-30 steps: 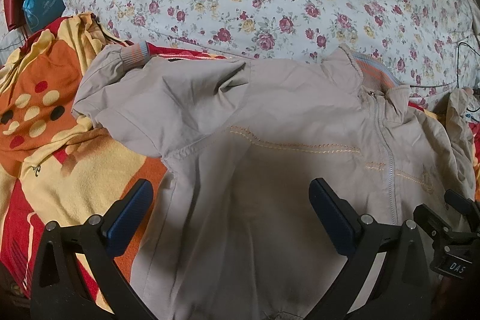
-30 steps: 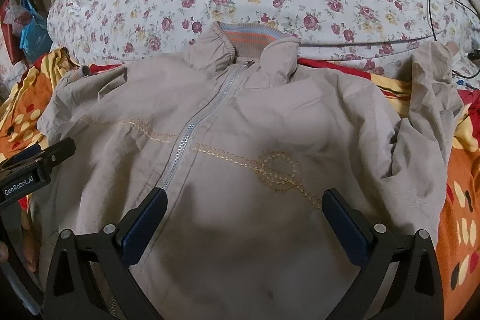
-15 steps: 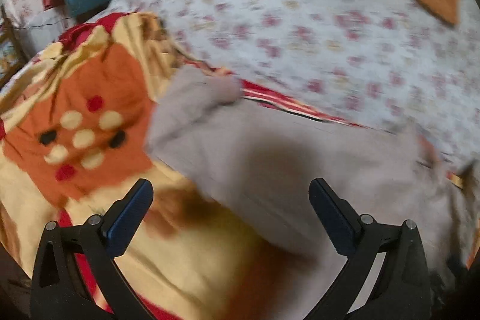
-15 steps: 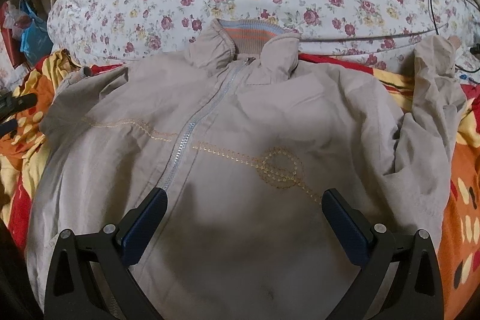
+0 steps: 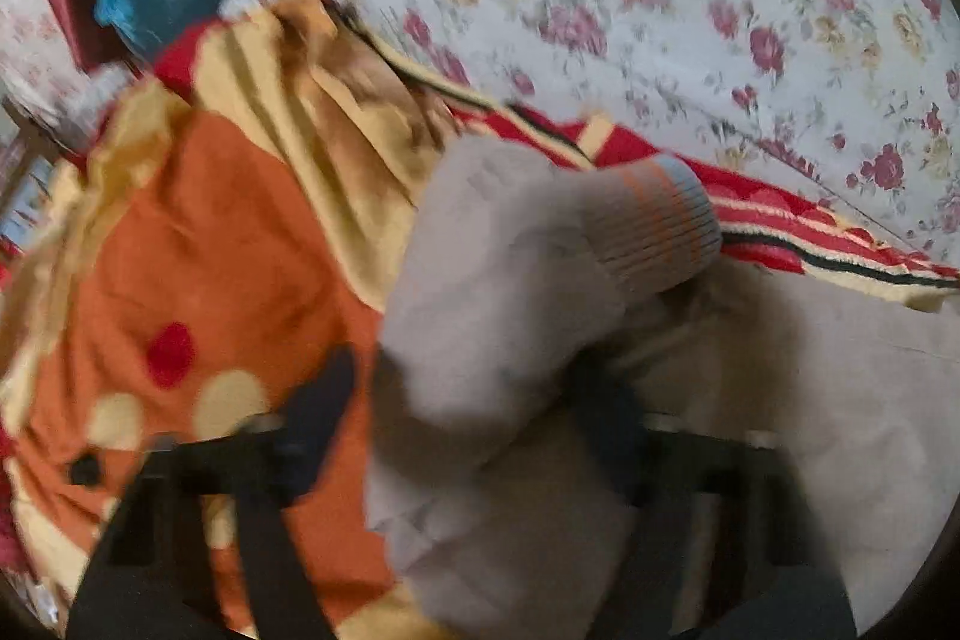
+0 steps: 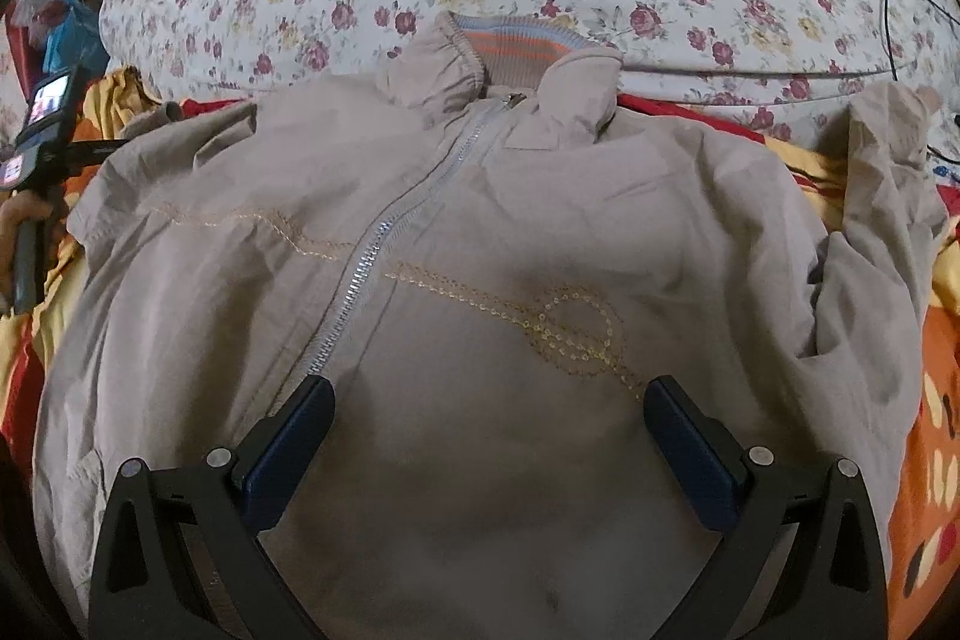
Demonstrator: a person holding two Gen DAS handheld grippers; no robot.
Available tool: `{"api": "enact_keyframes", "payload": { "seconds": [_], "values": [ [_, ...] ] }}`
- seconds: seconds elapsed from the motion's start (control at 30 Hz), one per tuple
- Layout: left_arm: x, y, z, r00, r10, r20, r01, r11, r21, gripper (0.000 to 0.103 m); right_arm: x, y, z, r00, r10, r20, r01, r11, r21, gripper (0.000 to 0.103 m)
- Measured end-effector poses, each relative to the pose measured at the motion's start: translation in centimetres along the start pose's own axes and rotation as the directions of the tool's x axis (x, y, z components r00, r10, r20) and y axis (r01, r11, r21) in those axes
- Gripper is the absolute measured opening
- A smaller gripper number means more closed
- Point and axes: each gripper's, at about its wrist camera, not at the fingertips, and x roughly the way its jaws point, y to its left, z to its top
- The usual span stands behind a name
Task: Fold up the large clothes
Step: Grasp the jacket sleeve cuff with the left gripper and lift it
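On bedspread (image 6: 936,436) | beige jacket (image 6: 480,232) flat, zipped | right tool (image 6: 489,436) wide open | left tool (image 5: 462,412) straddles sleeve (image 5: 498,292), blurred

No lettering, label, brand or number can be read in either view; the left wrist view is blurred throughout by motion.

I am seeing my right gripper (image 6: 489,436) as a black angular frame carrying two dark navy finger pads (image 6: 288,451), with round silver screws sitting at the pivots. My left gripper (image 5: 462,424) is showing the same black frame and dark pads, blurred. In the right wrist view its black handle is wearing a small lit screen, with bare skin beside it.
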Motion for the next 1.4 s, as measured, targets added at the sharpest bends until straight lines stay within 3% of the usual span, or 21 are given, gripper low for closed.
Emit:
{"api": "enact_keyframes", "payload": {
  "seconds": [0.1,0.2,0.3,0.4,0.5,0.57,0.67,0.7,0.77,0.87,0.97,1.03,1.1,1.13,1.2,1.23,1.3,1.4],
  "values": [
    [-0.4,1.0,-0.1,0.998,-0.065,-0.007,0.064,0.997,-0.053,0.012,0.0,0.0,0.0,1.0,0.004,0.002,-0.004,1.0,-0.002,0.103],
    [-3.1,1.8,-0.1,0.992,-0.124,0.034,0.127,0.989,-0.076,0.006,-0.2,-0.2,0.1,1.0,0.007,0.006,-0.007,1.0,0.005,0.103],
    [-8.2,2.0,0.3,0.962,-0.258,0.087,0.264,0.962,-0.071,0.006,-1.1,-0.6,0.4,0.999,0.015,0.029,-0.016,1.0,0.021,0.103],
    [-13.2,1.3,0.8,0.91,-0.396,0.125,0.404,0.914,-0.046,0.006,-2.2,-1.3,0.7,0.998,0.005,0.066,-0.008,0.999,0.043,0.103],
    [-18.4,-0.3,0.9,0.834,-0.534,0.142,0.542,0.84,-0.029,0.006,-2.9,-2.2,0.8,0.996,0.006,0.084,-0.012,0.997,0.08,0.103],
    [-22.2,-2.6,0.5,0.774,-0.616,0.149,0.622,0.783,0.004,0.006,-3.6,-2.9,0.9,0.995,0.009,0.099,-0.019,0.994,0.107,0.103],
    [-25.7,-6.7,-1.6,0.706,-0.694,0.141,0.694,0.718,0.055,0.006,-4.8,-3.9,1.3,0.991,-0.01,0.134,-0.007,0.992,0.125,0.103],
    [-26.3,-8.0,-1.9,0.692,-0.71,0.131,0.709,0.703,0.064,0.006,-5.1,-4.2,1.4,0.989,-0.023,0.148,0.004,0.992,0.13,0.103],
    [-26.9,-11.9,-3.5,0.647,-0.758,0.082,0.753,0.652,0.082,0.006,-5.7,-5.2,1.6,0.983,-0.057,0.172,0.032,0.989,0.147,0.103],
    [-26.3,-17.3,-6.0,0.612,-0.791,-0.008,0.788,0.608,0.095,0.006,-6.2,-7.3,1.7,0.981,-0.074,0.18,0.034,0.976,0.217,0.103],
    [-25.4,-21.2,-8.8,0.587,-0.806,-0.079,0.809,0.579,0.101,0.006,-6.3,-9.4,1.8,0.983,-0.049,0.176,-0.006,0.954,0.301,0.103],
    [-24.9,-23.5,-10.9,0.615,-0.78,-0.112,0.787,0.599,0.148,0.014,-6.1,-10.5,1.6,0.986,-0.041,0.161,-0.017,0.939,0.343,0.103],
    [-24.8,-24.3,-12.0,0.649,-0.745,-0.153,0.759,0.62,0.199,0.036,-6.0,-11.2,1.3,0.988,-0.034,0.149,-0.025,0.925,0.379,0.103],
    [-24.9,-24.0,-12.4,0.663,-0.731,-0.164,0.747,0.629,0.217,0.042,-5.9,-11.5,1.2,0.989,-0.03,0.146,-0.03,0.918,0.395,0.103],
    [-25.7,-22.0,-13.0,0.668,-0.731,-0.139,0.739,0.63,0.241,0.052,-5.8,-11.6,1.0,0.989,-0.015,0.144,-0.046,0.911,0.409,0.103],
    [-26.3,-20.3,-13.1,0.679,-0.726,-0.11,0.724,0.637,0.266,0.057,-5.8,-11.6,1.0,0.989,-0.008,0.145,-0.053,0.91,0.411,0.103],
    [-26.7,-17.6,-13.2,0.724,-0.689,-0.04,0.669,0.686,0.287,0.076,-5.7,-11.2,0.9,0.99,-0.01,0.142,-0.048,0.915,0.401,0.103],
    [-26.1,-12.5,-13.2,0.806,-0.585,0.088,0.551,0.796,0.249,0.077,-5.0,-10.2,1.1,0.992,-0.017,0.128,-0.03,0.934,0.357,0.103]
  ]
}}
